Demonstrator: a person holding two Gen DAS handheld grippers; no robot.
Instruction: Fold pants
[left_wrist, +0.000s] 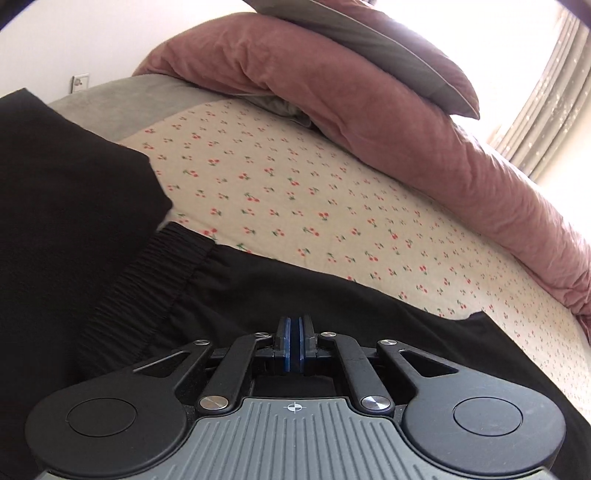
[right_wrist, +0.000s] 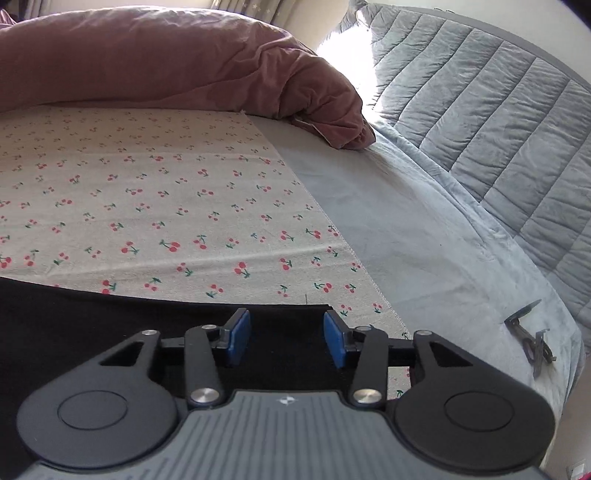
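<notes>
Pants (left_wrist: 74, 192): black matt woven cloth, with a ribbed, gathered elastic waistband (left_wrist: 147, 280). Sheet (left_wrist: 332, 206): cream cotton-like cloth, matt, cherry print, stitched edge. Duvet (left_wrist: 369, 110): dusty pink cloth, soft, finely crinkled. Pillow (left_wrist: 388, 48): smooth grey cloth with pale piping. Headboard cover (right_wrist: 498, 122): grey quilted cloth, faint sheen. Under-sheet (right_wrist: 406, 229): grey, smooth, matt. Left gripper (left_wrist: 294, 345) and right gripper (right_wrist: 287, 341): matt black plastic links, brushed metal rivets, ribbed grey plastic body, blue rubbery pads (right_wrist: 239, 338).

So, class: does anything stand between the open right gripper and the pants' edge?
Nothing visible does. The right gripper is open directly over the black pants, whose edge lies on the cherry-print sheet.
</notes>
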